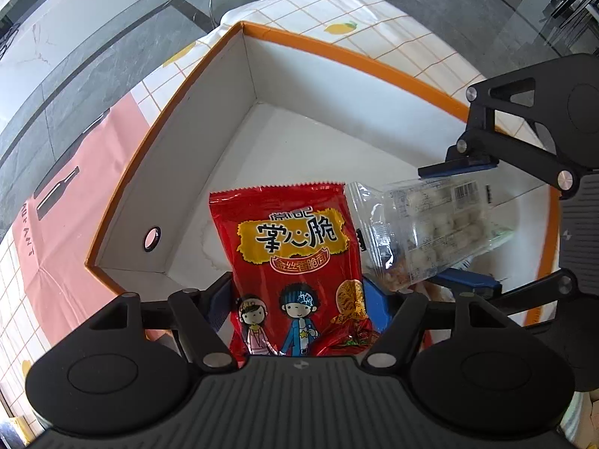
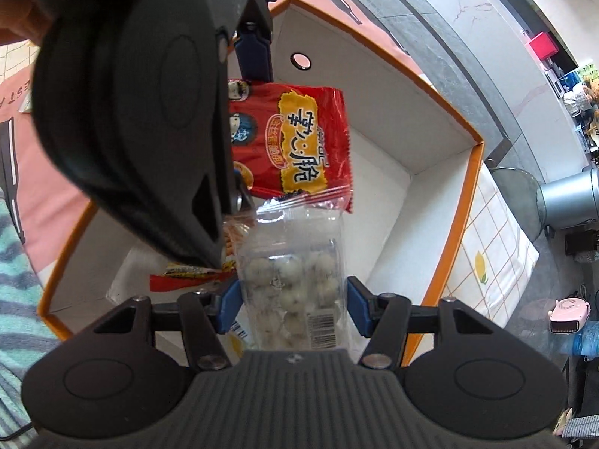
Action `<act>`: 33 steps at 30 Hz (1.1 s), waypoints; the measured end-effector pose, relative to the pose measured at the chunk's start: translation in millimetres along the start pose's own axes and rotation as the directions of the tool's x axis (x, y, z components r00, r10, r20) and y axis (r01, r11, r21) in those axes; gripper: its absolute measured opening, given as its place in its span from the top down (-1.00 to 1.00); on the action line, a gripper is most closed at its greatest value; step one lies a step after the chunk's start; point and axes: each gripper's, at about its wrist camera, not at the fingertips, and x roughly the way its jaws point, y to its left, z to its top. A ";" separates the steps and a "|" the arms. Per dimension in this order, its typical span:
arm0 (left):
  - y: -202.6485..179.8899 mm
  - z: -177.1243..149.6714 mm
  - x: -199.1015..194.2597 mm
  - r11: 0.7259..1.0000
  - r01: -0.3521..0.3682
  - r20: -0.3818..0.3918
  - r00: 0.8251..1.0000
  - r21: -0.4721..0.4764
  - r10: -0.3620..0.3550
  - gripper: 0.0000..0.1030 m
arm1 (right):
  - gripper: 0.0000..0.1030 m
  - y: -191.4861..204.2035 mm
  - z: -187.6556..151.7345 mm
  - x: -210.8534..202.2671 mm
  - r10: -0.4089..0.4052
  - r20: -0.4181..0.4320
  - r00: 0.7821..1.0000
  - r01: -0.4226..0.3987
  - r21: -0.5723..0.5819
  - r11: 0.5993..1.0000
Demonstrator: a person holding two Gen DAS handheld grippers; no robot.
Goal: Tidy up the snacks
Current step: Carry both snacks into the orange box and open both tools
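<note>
My left gripper (image 1: 299, 299) is shut on a red snack packet (image 1: 295, 262) with cartoon figures and holds it above the orange-rimmed white box (image 1: 179, 172). My right gripper (image 2: 292, 307) is shut on a clear bag of white round snacks (image 2: 292, 280), also above the box (image 2: 441, 172). In the left wrist view the clear bag (image 1: 430, 224) hangs just right of the red packet, between the right gripper's blue pads (image 1: 460, 166). In the right wrist view the red packet (image 2: 299, 146) sits just beyond the clear bag, with the left gripper's body (image 2: 131, 112) at upper left.
Another snack wrapper (image 2: 187, 273) lies in the box under the left gripper. The box stands on a checked lemon-print cloth (image 1: 337, 7) with a pink panel (image 1: 75, 187). A grey tiled floor (image 1: 93, 56) lies beyond. A round hole (image 1: 152, 238) pierces the box wall.
</note>
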 end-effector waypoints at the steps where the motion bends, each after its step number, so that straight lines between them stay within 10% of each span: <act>1: 1.5 2.0 3.9 1.000 -0.002 -0.003 1.000 0.004 0.002 -0.56 | -0.09 0.2 -0.1 3.9 0.002 -0.005 1.000 -0.002 -0.005 1.000; 33: 6.6 -15.8 -12.9 1.000 -0.026 0.056 0.998 0.011 0.025 -0.78 | -0.36 8.6 -0.3 8.2 -0.018 -0.035 0.999 0.017 -0.022 1.000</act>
